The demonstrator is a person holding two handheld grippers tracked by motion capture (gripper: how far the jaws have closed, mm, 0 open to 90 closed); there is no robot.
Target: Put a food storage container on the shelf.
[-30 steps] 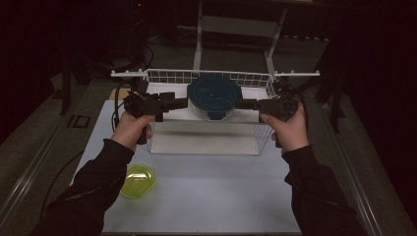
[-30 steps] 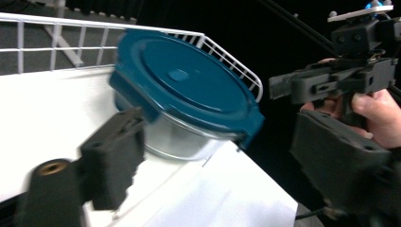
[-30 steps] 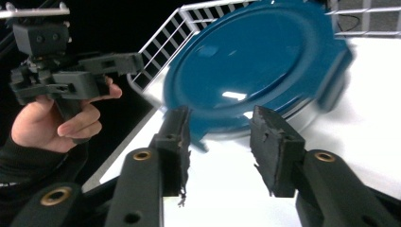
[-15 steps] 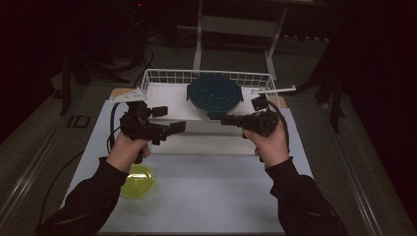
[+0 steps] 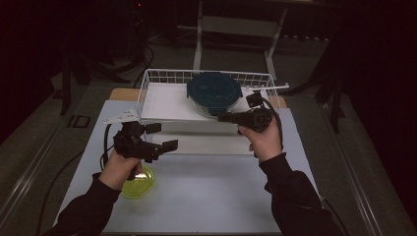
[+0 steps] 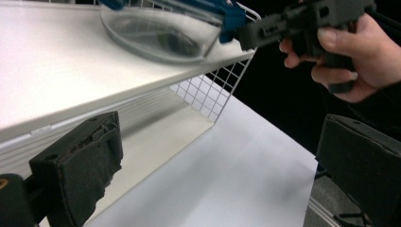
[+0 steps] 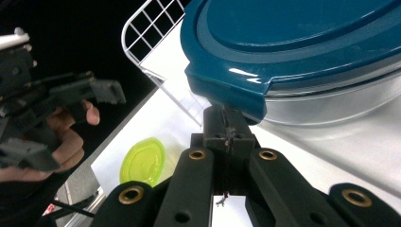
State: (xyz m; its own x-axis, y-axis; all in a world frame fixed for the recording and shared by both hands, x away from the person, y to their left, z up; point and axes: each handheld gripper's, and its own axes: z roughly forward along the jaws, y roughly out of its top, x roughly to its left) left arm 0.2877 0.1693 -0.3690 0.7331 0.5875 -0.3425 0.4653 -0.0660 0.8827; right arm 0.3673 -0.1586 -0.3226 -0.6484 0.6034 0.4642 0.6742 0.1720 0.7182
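Observation:
A round glass container with a dark blue lid sits on a white board inside a white wire basket. My right gripper is shut with nothing in it. Its tips point just under the lid's front tab. My left gripper hovers in front of the basket's left part. Its jaws have just been opening and stand wide, with nothing between the pads. The left gripper view looks past the basket's corner at the glass container and the right gripper.
A yellow-green lid lies flat on the white table mat under my left hand; it appears again in the right gripper view. The basket stands at the mat's far edge. A dark floor and stand legs surround the table.
Both hands have drawn back from the container's sides toward the near edge and sunk. The left gripper's jaws now stand wider and the right gripper's jaws have closed. The container stays in the basket.

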